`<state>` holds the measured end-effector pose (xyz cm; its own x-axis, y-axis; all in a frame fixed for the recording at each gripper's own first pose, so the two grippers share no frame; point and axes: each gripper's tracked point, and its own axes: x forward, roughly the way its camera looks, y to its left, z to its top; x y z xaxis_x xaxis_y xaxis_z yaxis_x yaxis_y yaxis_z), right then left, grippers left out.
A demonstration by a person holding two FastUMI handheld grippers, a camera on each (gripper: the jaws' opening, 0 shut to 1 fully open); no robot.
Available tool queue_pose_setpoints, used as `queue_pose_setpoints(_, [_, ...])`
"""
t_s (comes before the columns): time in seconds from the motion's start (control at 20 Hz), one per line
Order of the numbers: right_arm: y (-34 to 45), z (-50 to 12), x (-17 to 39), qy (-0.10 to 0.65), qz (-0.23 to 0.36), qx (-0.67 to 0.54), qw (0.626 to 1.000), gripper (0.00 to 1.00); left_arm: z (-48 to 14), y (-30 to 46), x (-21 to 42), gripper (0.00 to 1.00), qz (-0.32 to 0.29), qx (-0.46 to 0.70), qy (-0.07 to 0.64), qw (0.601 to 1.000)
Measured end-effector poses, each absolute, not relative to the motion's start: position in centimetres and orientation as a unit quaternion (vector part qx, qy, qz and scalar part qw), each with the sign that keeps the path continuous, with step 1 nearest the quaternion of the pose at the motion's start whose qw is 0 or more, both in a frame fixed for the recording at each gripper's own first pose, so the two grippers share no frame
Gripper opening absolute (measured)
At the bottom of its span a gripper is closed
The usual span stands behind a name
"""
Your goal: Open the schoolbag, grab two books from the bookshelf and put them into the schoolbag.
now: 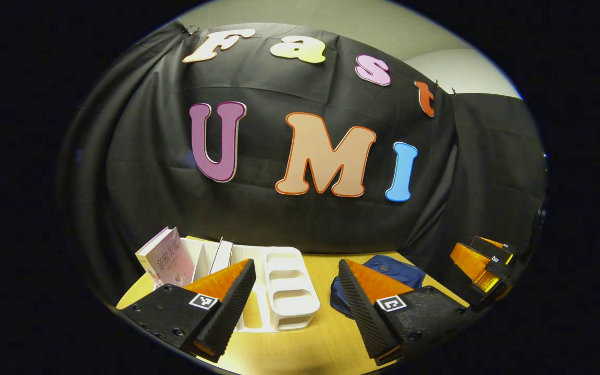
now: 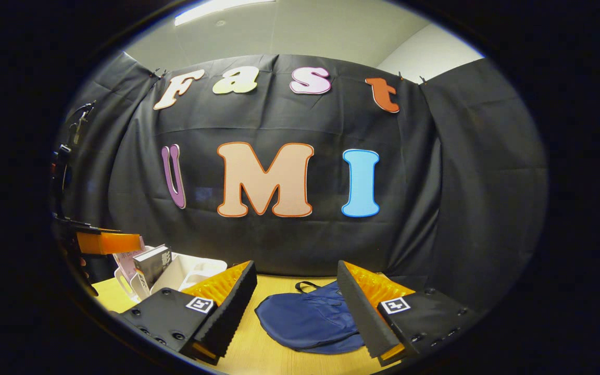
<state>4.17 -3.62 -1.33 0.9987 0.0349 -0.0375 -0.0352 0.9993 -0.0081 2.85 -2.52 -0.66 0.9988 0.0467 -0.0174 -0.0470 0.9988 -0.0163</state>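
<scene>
My left gripper (image 1: 296, 307) and right gripper (image 2: 297, 307) hover spread and empty; the soft, limp navy schoolbag (image 2: 308, 320) lies flat just right of the white bookshelf (image 1: 284, 291), so I'd pinch its zipper edge.

Wooden table with two things on it.
The table (image 1: 300, 344) bears a white bookshelf (image 1: 284, 291) on the left and a blue schoolbag (image 2: 305, 320) lying flat on the right, the two apart.
</scene>
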Motion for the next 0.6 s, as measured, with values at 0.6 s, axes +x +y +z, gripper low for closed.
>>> queue_pose_setpoints(0.6, [-9.1, -7.9, 4.9, 0.067, -0.018, -0.112, 0.991, 0.97, -1.4, -0.9, 2.4, 0.94, 0.06, 0.006, 0.02, 0.998])
